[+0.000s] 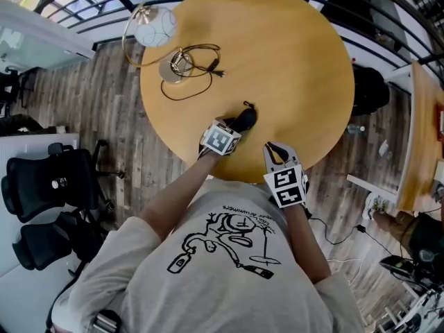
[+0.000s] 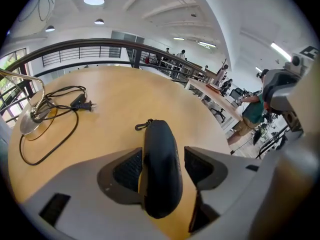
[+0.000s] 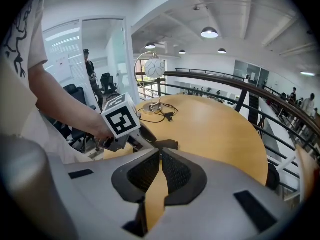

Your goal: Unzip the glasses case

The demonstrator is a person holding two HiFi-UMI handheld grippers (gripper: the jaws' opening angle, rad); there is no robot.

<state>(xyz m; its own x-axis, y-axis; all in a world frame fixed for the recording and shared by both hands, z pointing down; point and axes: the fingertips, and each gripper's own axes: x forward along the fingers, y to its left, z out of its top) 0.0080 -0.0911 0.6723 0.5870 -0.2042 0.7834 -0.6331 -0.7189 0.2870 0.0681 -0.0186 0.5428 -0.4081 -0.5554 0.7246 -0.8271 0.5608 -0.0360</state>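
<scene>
Here's the glasses case [image 1: 243, 120], a black one, lying on the round wooden table [image 1: 298, 61] close to the edge where the person stands. Its long axis runs away from the person, angled a little to their right. The small clip [image 2: 142, 125] at its far end points in toward the middle of the table, and the rounded near end faces the person.

The left gripper [image 2: 164, 166] is down over that near half, and the case lies lengthwise between its jaws, along the line the gripper points. The jaws are spread. One pad [image 2: 129, 170] sits right against the case's side, but there's a clear sliver of table showing between the case and the other pad, so no squeeze.

The right gripper [image 3: 160, 154] hangs over the table's near edge, just to the right of the case and not touching it. Its jaws are closed together with nothing in them.

Far across the table stands a desk lamp [image 1: 156, 26] with its black cable [image 1: 201, 82] coiled beside the base, well apart from the case.
</scene>
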